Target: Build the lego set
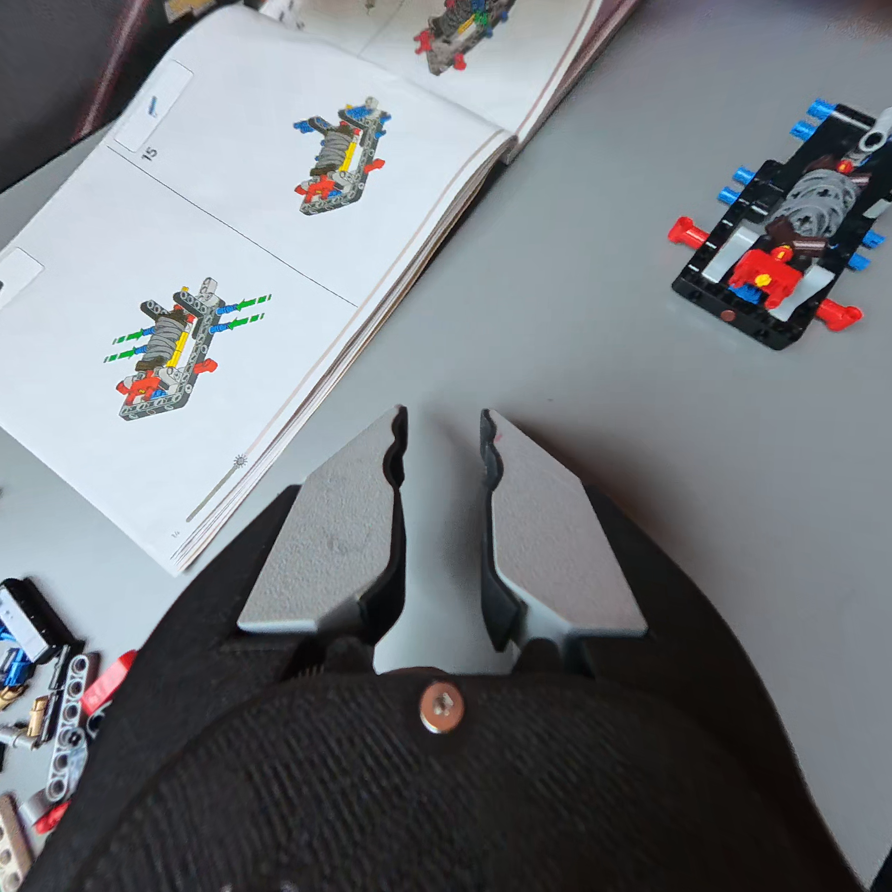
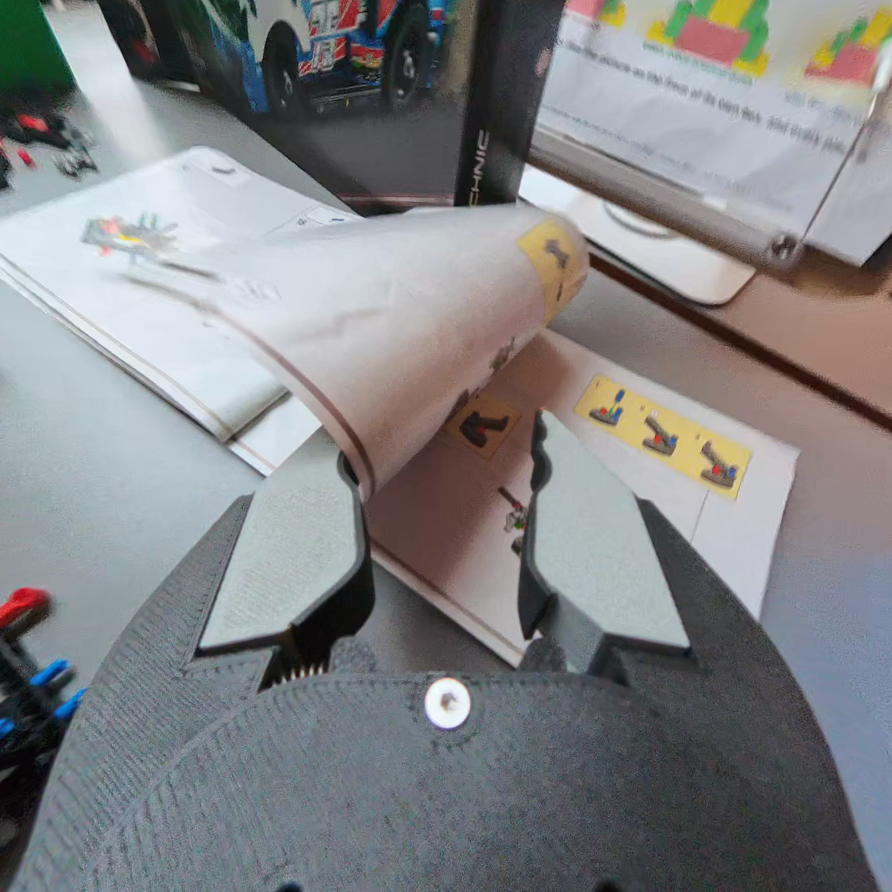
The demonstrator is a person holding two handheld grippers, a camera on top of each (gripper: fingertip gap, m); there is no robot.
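A part-built lego chassis [image 1: 782, 227], a black frame with grey gears and red and blue pins, sits on the grey table at the right of the left wrist view. The open instruction booklet [image 1: 241, 241] lies to its left. My left gripper [image 1: 444, 415] is open and empty, above bare table between booklet and chassis. In the right wrist view my right gripper [image 2: 444, 441] is open over the booklet [image 2: 145, 309]. A curled page [image 2: 410, 313] arches up, its edge resting on my left finger [image 2: 299, 531]. The chassis [image 2: 29, 675] shows at lower left.
Loose lego parts [image 1: 48, 700] lie at the lower left of the left wrist view and also at the far left of the right wrist view [image 2: 43, 140]. The set's box [image 2: 386, 96] stands behind the booklet. A white object [image 2: 666, 260] and a printed sheet [image 2: 700, 96] are at back right. One gripper's finger ends stand about 25 cm off the other's. My right gripper is the nearer one to the white object [image 2: 666, 260]: about 25 cm, against 50 cm.
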